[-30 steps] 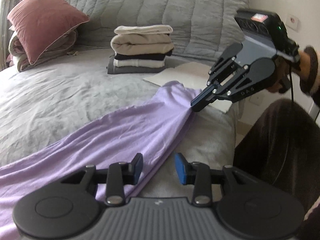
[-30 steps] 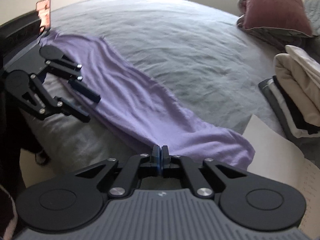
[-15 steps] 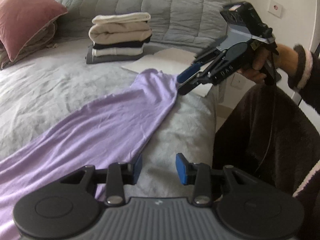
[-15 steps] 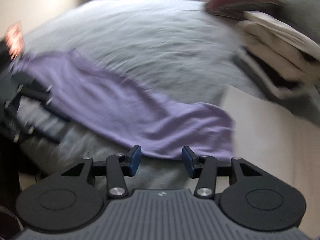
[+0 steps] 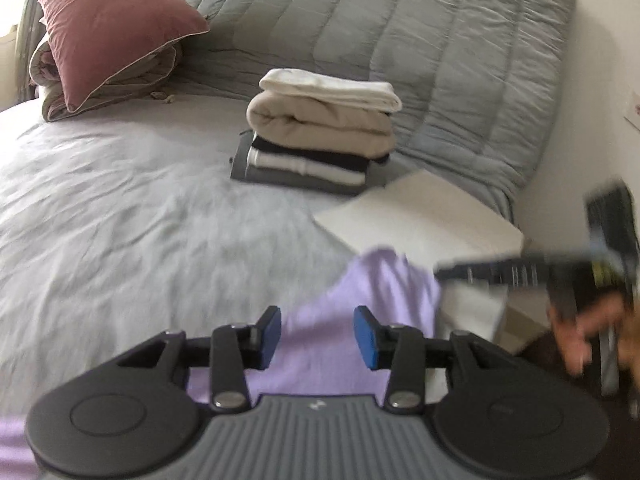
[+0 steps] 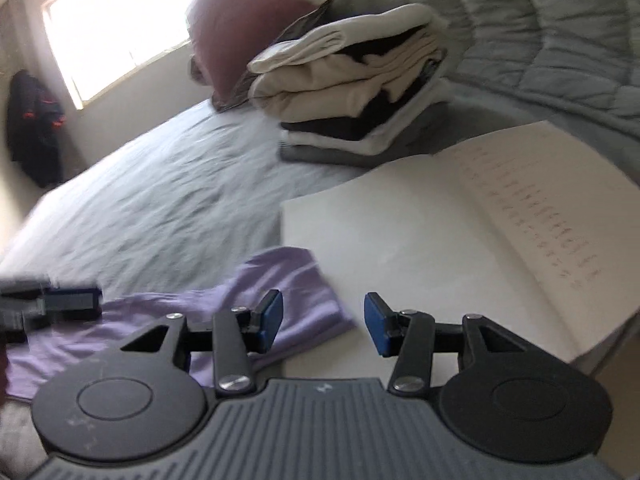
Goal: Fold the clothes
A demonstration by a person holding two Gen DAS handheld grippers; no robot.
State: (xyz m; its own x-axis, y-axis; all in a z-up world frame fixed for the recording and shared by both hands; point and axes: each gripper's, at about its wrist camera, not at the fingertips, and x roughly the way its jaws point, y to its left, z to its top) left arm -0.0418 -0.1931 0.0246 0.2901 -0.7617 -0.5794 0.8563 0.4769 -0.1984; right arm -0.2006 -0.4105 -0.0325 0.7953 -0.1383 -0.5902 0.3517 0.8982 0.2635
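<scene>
Both sets of jaws stand apart with nothing pinched between them. On the left gripper (image 5: 317,335) the blue pads hang over the purple shirt (image 5: 360,312) and do not press on it. The right gripper (image 6: 323,325) has its pads spread too, one over the end of the shirt and one over the open book (image 6: 440,248).

The purple shirt lies stretched out on the grey bed (image 5: 120,208), close to the bed's edge. Its far end rests a little on the book's white page. Farther back sits a stack of folded clothes (image 5: 324,128), well apart from the shirt, and a pink pillow (image 5: 112,28) leans at the head of the bed.

I think the shirt is thin, soft and light — it will flop, sag and slide when lifted, and it will not hold a shape by itself. It will not break. A good place to take hold is the edge nearest each gripper, one at the end by the book and one farther along the same side, so the cloth stays flat when it is folded over. Grabbing only one spot would likely bunch it up — and the book page could get caught.
</scene>
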